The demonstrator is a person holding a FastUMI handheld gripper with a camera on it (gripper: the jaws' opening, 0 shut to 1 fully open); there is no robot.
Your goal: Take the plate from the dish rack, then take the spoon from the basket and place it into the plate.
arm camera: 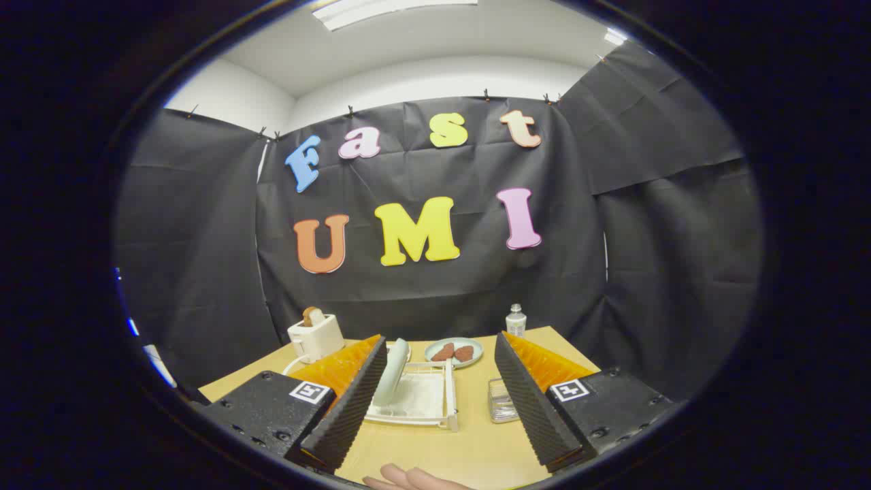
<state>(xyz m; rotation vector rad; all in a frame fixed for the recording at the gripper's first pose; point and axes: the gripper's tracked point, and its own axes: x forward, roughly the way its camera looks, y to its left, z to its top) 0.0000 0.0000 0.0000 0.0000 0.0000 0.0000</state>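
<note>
Fingers (435,401) are standing wide apart, gripping nothing, while the plate (393,373) is leaning upright in the rack (435,401) between them, likely tipping if nudged off-centre.

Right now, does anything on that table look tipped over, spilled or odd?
Nothing stands out. The plate stands on edge in the white dish rack, as racked plates do. The toaster and small bottle stand upright. The claw is open, holding nothing.
</note>
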